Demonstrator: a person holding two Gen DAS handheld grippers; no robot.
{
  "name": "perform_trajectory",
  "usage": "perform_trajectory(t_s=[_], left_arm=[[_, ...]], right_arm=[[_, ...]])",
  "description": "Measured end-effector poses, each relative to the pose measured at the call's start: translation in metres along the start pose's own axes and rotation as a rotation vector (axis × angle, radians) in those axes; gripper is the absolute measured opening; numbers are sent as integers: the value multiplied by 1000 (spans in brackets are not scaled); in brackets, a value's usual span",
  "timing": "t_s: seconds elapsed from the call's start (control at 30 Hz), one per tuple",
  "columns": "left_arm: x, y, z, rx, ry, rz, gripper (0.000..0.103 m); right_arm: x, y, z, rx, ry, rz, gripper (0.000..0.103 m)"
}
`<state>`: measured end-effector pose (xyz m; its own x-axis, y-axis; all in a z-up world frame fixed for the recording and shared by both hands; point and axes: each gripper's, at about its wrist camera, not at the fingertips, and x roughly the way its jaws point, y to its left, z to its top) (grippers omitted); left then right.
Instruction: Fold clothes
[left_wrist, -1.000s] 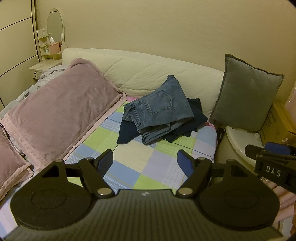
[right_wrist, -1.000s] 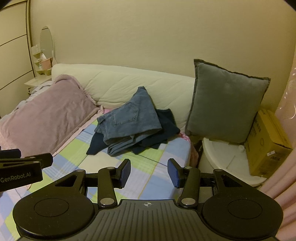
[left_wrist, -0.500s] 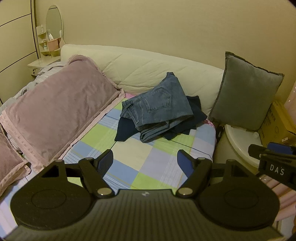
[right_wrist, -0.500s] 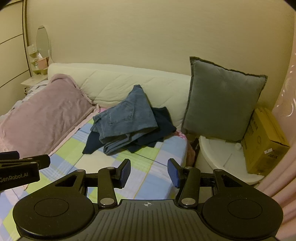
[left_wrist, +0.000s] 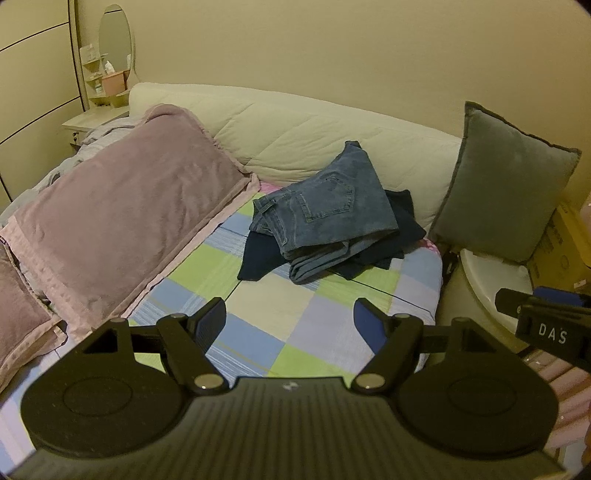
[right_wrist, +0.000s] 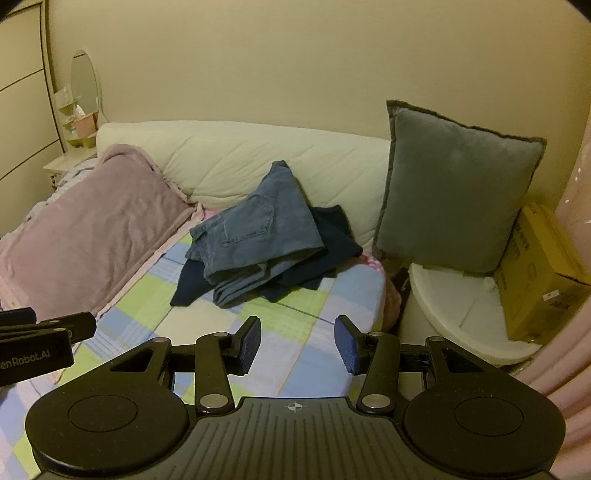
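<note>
Step in hand: approach, nothing grasped yet. The jeans (left_wrist: 325, 218) lie in a loose heap on the bed (left_wrist: 280, 325), on top of a dark navy garment (left_wrist: 391, 240) that shows on both sides of them. Taking the jeans as landmark: the cream headboard cushion (left_wrist: 295, 140) is directly behind them and their upper part leans on it; the mauve pillow (left_wrist: 122, 221) lies to their left; the grey cushion (left_wrist: 506, 188) stands to their right; bare checked sheet lies in front of them, toward the cameras.

Left gripper (left_wrist: 288, 317): jaws released, spread wide, only sheet between them, well short of the jeans. Right gripper (right_wrist: 297, 341): jaws also apart and empty, narrower gap than the left, likewise in front of the jeans.

Judgement: the next move calls for both grippers to reach forward over the sheet to the jeans, take the waistband or a leg edge, and pull the jeans off the navy garment onto the bare sheet to spread them flat.

Writing legible: "DAS" on the right gripper's side as seen in the left view; "enRobot.AI" (first letter cut off) on the left gripper's side in the right view. The yellow carton (right_wrist: 543, 266), right of the grey cushion, carries print too small to read.
</note>
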<state>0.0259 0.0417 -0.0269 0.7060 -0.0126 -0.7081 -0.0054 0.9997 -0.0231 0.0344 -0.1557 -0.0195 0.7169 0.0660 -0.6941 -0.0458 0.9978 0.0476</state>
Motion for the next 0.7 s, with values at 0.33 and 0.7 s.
perform_trajectory(t_s=[0.33,0.7], left_arm=[[20,11,10,-44,26,27,73],[71,6,21,-75,87,38,73]], right_arm=[[26,4,15,-18,18,38,48],[72,-12,25,-14,4,110,48]])
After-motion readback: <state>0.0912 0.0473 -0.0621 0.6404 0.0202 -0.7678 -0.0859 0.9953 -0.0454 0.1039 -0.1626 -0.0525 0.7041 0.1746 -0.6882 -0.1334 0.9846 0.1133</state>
